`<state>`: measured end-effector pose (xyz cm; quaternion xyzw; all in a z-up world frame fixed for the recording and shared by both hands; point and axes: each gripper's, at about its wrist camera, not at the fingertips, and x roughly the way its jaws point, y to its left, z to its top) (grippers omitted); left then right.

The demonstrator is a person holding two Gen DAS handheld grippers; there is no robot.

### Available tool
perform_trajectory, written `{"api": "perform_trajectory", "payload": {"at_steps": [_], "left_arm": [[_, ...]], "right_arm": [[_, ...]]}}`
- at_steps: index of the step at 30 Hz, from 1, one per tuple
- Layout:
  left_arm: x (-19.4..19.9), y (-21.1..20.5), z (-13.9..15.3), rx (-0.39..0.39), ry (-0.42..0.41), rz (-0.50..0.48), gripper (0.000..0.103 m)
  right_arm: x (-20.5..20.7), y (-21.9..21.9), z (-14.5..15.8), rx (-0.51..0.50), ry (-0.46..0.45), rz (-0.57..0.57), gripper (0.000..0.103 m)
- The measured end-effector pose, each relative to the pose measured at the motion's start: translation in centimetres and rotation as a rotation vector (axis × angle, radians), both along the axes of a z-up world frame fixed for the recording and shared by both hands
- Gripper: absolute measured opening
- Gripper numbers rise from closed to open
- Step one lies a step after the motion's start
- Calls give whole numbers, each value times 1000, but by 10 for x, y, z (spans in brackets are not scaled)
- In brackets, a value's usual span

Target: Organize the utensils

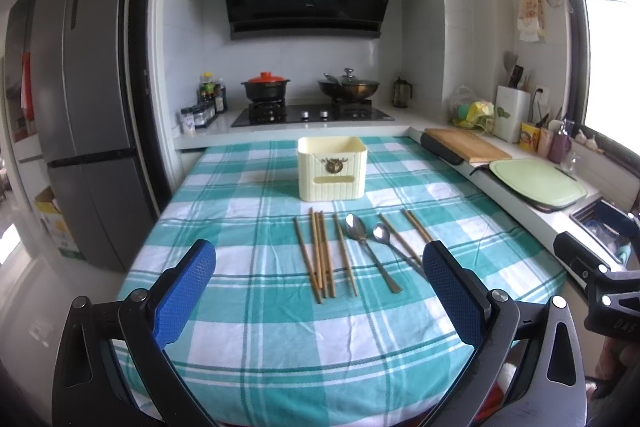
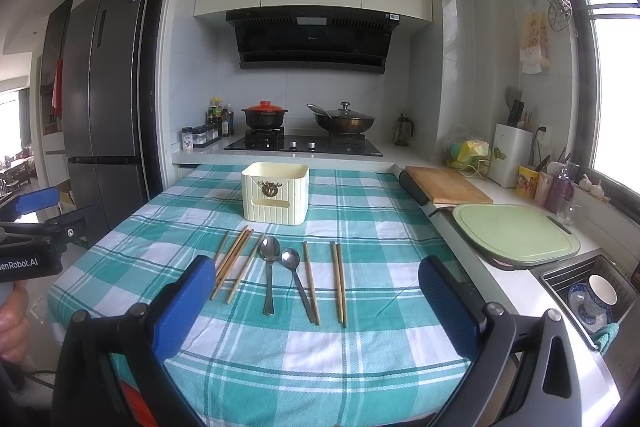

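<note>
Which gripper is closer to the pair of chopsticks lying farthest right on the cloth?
Right. The right gripper hangs open almost straight in front of that pair; the left gripper is open farther left, facing the bunched chopsticks.

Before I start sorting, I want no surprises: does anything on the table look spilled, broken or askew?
Nothing stands out. The chopsticks and two spoons lie loose in a rough row on the checked tablecloth, in front of the upright cream holder. No spill or damage shows.
</note>
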<state>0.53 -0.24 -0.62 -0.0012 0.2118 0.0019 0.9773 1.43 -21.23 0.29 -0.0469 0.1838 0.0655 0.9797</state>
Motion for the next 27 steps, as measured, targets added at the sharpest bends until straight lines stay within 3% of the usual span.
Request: {"api": "perform_trajectory", "payload": {"at_steps": [27], "left_arm": [[1, -2, -1, -1, 7, -2, 103]], "right_arm": [[-1, -4, -1, 8, 15, -1, 103]]}}
